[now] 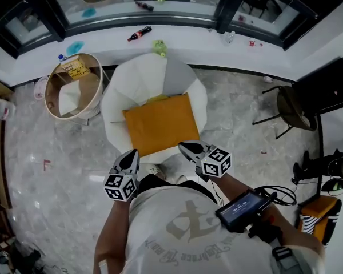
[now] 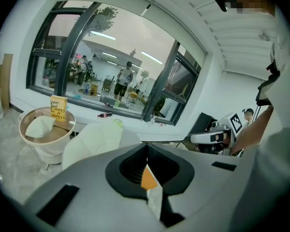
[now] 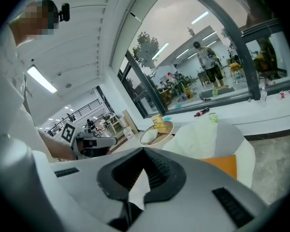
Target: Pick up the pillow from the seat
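Note:
An orange pillow (image 1: 161, 124) lies flat on the seat of a white armchair (image 1: 134, 81). My left gripper (image 1: 131, 154) hovers at the seat's front left edge, jaws shut and empty, just short of the pillow's near left corner. My right gripper (image 1: 184, 147) is shut too, with its tip at the pillow's near right corner; touch is unclear. In the left gripper view a sliver of the pillow (image 2: 149, 178) shows through the shut jaws of the left gripper (image 2: 146, 151). In the right gripper view the pillow (image 3: 222, 166) lies to the right of the right gripper (image 3: 144, 156).
A round wooden side table (image 1: 74, 87) holding a yellow book stands left of the armchair. A bottle (image 1: 139, 34) and a green cup (image 1: 159, 47) lie on the white window ledge behind it. A dark stool (image 1: 291, 110) and black panel stand at the right.

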Action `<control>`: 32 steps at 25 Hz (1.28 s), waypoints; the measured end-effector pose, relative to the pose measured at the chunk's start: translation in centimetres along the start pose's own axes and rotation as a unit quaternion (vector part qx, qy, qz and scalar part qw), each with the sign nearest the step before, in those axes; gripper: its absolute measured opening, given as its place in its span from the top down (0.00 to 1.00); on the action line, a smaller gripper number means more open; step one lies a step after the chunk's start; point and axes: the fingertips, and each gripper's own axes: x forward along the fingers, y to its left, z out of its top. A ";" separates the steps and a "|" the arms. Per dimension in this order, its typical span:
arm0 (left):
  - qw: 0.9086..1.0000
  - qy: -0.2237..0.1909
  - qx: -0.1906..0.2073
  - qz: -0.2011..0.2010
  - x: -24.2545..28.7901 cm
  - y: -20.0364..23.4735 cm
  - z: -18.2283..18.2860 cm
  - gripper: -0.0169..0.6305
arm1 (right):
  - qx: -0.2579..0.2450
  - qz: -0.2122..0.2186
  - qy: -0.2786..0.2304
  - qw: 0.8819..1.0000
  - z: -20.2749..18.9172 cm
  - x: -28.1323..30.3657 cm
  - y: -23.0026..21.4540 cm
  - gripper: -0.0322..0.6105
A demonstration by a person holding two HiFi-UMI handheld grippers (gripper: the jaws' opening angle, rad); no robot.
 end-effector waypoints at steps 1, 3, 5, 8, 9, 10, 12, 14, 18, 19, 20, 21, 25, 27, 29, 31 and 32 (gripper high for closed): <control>1.000 0.001 0.001 -0.002 0.1 0.7 0.3 0.96 | -0.002 0.000 0.001 1.000 0.3 0.7 -0.1 0.93; 1.000 0.003 0.002 -0.006 0.4 1.9 0.7 0.96 | -0.006 -0.004 0.002 1.000 1.0 1.9 -0.4 0.93; 1.000 0.007 0.001 -0.009 0.9 2.9 0.9 0.96 | -0.008 -0.012 -0.002 1.000 1.8 2.6 -1.0 0.93; 1.000 0.015 -0.004 -0.020 1.9 4.0 0.9 0.96 | -0.010 -0.035 -0.006 0.999 2.2 3.0 -1.9 0.93; 1.000 0.017 -0.005 -0.025 2.3 4.3 0.9 0.96 | -0.010 -0.043 -0.006 0.999 2.1 3.0 -2.1 0.93; 0.999 0.020 -0.005 -0.029 2.6 4.6 0.9 0.96 | -0.008 -0.050 -0.006 0.999 2.0 3.0 -2.4 0.93; 0.999 0.028 -0.001 -0.037 3.1 5.2 0.9 0.96 | 0.000 -0.063 -0.004 0.998 1.3 3.0 -2.8 0.93; 0.998 0.036 0.001 -0.042 3.8 5.7 0.8 0.96 | 0.009 -0.073 -0.002 0.997 0.6 2.8 -3.3 0.93; 0.998 0.052 -0.003 -0.043 5.3 6.4 0.5 0.96 | 0.024 -0.080 0.005 0.996 -0.2 3.0 -4.6 0.93; 0.998 0.055 -0.005 -0.042 5.6 6.5 0.3 0.96 | 0.025 -0.080 0.008 0.996 -0.5 3.1 -5.0 0.93; 0.997 0.058 -0.008 -0.041 6.0 6.6 0.1 0.96 | 0.025 -0.080 0.011 0.996 -0.8 3.2 -5.4 0.93; 0.997 0.060 -0.010 -0.040 6.4 6.6 -0.2 0.96 | 0.025 -0.081 0.014 0.996 -1.0 3.3 -6.0 0.93; 0.997 0.073 -0.018 -0.032 7.6 6.6 -1.3 0.96 | 0.028 -0.078 0.026 0.996 -1.9 3.7 -8.1 0.93; 0.996 0.083 -0.024 -0.023 8.4 6.6 -2.0 0.96 | 0.027 -0.073 0.036 0.996 -2.2 3.9 -9.5 0.93; 0.995 0.091 -0.024 -0.014 10.0 6.6 -2.7 0.96 | 0.023 -0.068 0.043 0.996 -2.2 4.1 -11.8 0.93; 0.995 0.097 -0.026 -0.007 12.0 6.5 -3.2 0.96 | 0.017 -0.063 0.051 0.997 -2.2 4.0 -14.4 0.93; 0.994 0.101 -0.030 -0.002 12.6 6.3 -3.5 0.96 | 0.017 -0.061 0.056 0.996 -2.4 3.7 -15.3 0.93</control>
